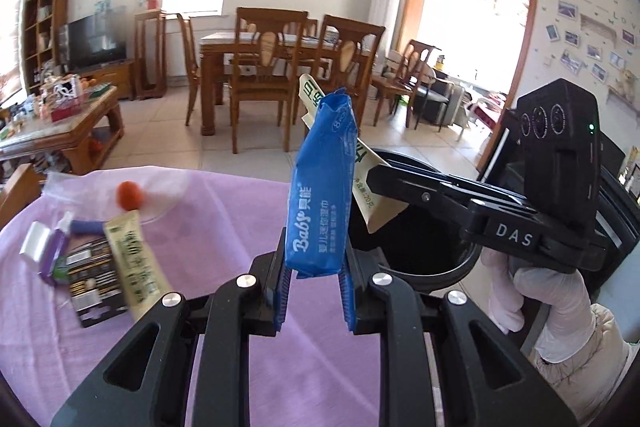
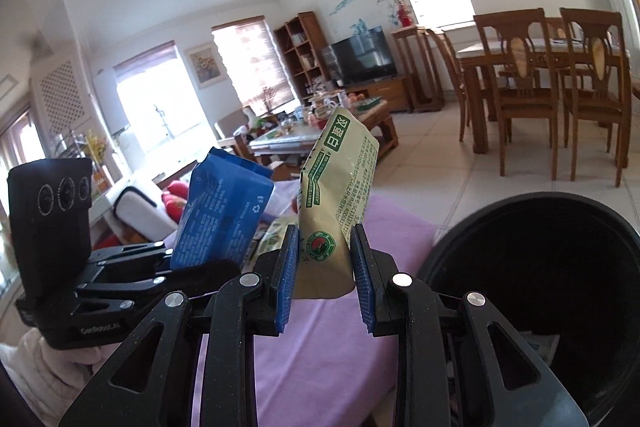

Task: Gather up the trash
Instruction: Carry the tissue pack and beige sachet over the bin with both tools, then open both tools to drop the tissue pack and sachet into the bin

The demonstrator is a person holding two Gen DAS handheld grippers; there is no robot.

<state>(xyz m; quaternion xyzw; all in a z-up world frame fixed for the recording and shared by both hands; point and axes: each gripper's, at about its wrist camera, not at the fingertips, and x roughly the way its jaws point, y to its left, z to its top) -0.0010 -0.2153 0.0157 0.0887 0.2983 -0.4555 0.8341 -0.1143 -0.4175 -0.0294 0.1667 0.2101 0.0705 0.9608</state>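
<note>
My left gripper (image 1: 314, 275) is shut on the lower end of a blue wet-wipe pack (image 1: 320, 195), which stands upright above the purple cloth (image 1: 224, 227). Just to its right, my right gripper (image 1: 384, 183) is shut on a beige-green sachet (image 1: 370, 203) over the open black bin (image 1: 408, 247). The right wrist view shows that sachet (image 2: 340, 195) pinched between the blue pads of the right gripper (image 2: 325, 259), the bin (image 2: 560, 203) at lower right, and the left gripper (image 2: 168, 259) with the blue pack (image 2: 220, 219) at left.
More trash lies on the cloth at left: a beige sachet (image 1: 132, 267), a black box (image 1: 92, 279), purple and white pieces (image 1: 48, 247), an orange ball (image 1: 129, 195) on clear plastic. A gloved hand (image 1: 552, 307) holds the right gripper. A coffee table (image 1: 72, 131), dining table and chairs (image 1: 260, 67) stand beyond.
</note>
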